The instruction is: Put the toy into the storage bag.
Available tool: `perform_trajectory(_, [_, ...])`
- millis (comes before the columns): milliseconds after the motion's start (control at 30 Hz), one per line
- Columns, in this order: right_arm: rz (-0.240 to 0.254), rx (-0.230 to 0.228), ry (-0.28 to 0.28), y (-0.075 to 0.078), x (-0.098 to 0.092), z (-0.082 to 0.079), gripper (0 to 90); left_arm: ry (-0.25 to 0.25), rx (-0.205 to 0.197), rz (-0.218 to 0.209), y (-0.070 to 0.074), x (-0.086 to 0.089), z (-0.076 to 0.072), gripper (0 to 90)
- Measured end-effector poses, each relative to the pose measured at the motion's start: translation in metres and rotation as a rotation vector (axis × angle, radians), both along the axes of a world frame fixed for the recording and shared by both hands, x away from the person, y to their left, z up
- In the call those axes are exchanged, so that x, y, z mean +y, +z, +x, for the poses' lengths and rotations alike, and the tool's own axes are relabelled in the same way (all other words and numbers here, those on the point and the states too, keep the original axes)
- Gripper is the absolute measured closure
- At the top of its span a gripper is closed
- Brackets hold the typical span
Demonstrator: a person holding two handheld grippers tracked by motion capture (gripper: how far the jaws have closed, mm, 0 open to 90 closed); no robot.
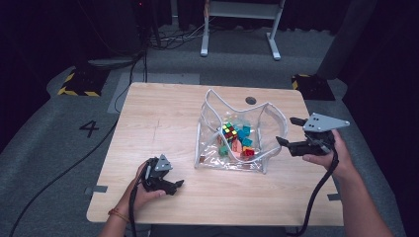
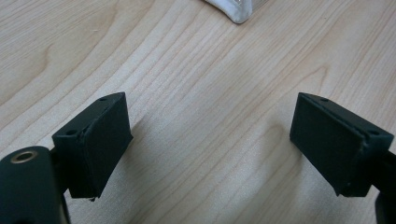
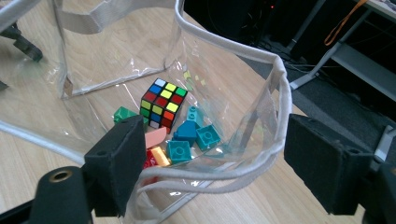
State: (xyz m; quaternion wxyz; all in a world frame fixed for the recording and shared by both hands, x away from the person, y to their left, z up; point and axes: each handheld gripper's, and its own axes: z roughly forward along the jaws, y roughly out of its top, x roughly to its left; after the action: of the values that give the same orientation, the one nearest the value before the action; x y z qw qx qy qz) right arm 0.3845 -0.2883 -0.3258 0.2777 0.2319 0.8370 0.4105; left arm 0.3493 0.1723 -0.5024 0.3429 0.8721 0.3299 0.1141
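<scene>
- The right gripper, jaws wide and empty, sits at the rim of a clear plastic bag mid-surface; a clumsy pinch could collapse the floppy wall.
- The left gripper, likewise open and empty, rests near the bag's front corner.
- Inside: a puzzle cube among teal blocks.
</scene>
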Motion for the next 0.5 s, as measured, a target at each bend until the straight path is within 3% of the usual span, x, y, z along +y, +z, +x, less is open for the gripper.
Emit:
perform_trajectory(300, [0.039, -0.040, 0.013, 0.001, -0.009, -0.021, 20.2, 0.000, 0.000, -0.001, 0.000, 0.000, 0.000, 12.5])
perform_trajectory(500, [0.042, -0.030, 0.029, -0.009, -0.009, -0.032, 19.8, 0.000, -0.001, 0.000, 0.000, 0.000, 0.000, 12.5])
